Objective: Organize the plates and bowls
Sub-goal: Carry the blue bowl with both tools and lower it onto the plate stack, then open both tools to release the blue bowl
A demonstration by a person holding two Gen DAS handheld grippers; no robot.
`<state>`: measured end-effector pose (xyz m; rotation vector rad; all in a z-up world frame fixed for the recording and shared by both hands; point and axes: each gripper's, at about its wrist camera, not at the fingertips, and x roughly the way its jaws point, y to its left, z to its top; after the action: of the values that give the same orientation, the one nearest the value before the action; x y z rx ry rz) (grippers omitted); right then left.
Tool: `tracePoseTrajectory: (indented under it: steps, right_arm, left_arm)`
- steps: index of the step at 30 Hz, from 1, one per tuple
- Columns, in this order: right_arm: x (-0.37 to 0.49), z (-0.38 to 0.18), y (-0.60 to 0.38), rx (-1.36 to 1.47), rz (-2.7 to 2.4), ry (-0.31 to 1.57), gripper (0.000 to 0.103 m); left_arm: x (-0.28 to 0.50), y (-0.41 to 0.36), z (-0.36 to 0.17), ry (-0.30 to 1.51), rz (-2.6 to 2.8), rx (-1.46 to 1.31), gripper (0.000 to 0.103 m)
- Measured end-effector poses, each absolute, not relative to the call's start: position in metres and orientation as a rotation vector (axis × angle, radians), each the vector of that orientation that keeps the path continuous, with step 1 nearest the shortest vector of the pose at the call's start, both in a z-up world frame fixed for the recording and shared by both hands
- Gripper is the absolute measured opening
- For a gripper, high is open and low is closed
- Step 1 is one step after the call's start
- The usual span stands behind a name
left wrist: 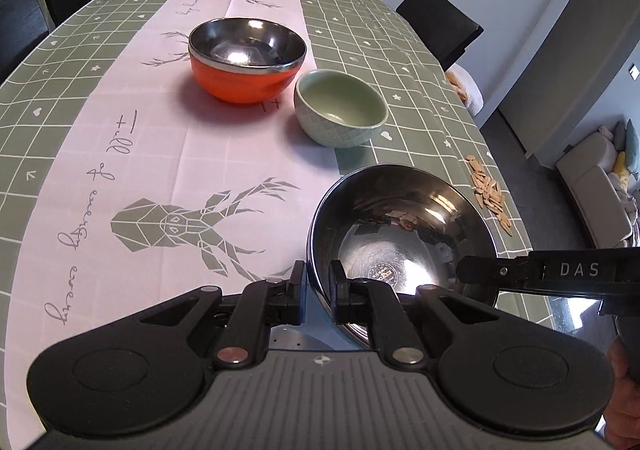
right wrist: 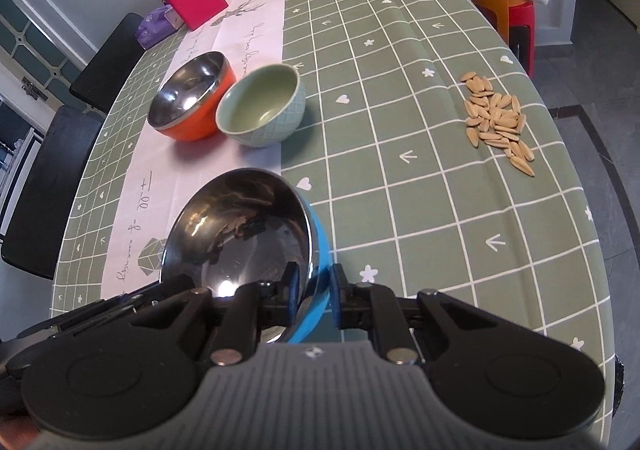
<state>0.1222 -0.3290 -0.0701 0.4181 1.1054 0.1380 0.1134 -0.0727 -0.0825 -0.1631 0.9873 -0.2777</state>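
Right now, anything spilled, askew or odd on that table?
Yes. A loose pile of seeds lies spilled on the bare tablecloth near its edge, in no dish. Also, the blue bowl is tilted, pinched at opposite rims by the left gripper and right gripper.

Blue steel-lined bowl (right wrist: 248, 234) tilted, rim pinched, orange steel-lined bowl (left wrist: 246, 59) touching upright pale-green bowl (left wrist: 340, 107)

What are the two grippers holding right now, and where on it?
Both hold the blue steel-lined bowl by its rim: left gripper on one side, right gripper on the opposite side, one finger inside and one outside.
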Motion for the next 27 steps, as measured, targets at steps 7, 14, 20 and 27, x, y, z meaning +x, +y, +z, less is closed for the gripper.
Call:
tracePoseTrajectory:
  steps: [7,14,20,27]
  right_arm:
    - [0.124,-0.077,-0.331,0.428,0.144,1.119,0.014]
    - [0.125,-0.081,-0.33,0.416,0.137,1.135,0.017]
    - [0.124,-0.082,-0.332,0.434,0.151,1.124,0.026]
    - [0.122,-0.075,-0.334,0.414,0.142,1.089,0.045]
  left_arm:
    - [0.114,-0.074,-0.086,1.004,-0.273,-0.163,0.012]
    - [0.115,-0.079,-0.084,1.002,-0.29,-0.151,0.013]
    - [0.115,-0.078,-0.085,0.993,-0.31,-0.17,0.022]
    - [0.113,-0.076,-0.082,0.948,-0.313,-0.17,0.048]
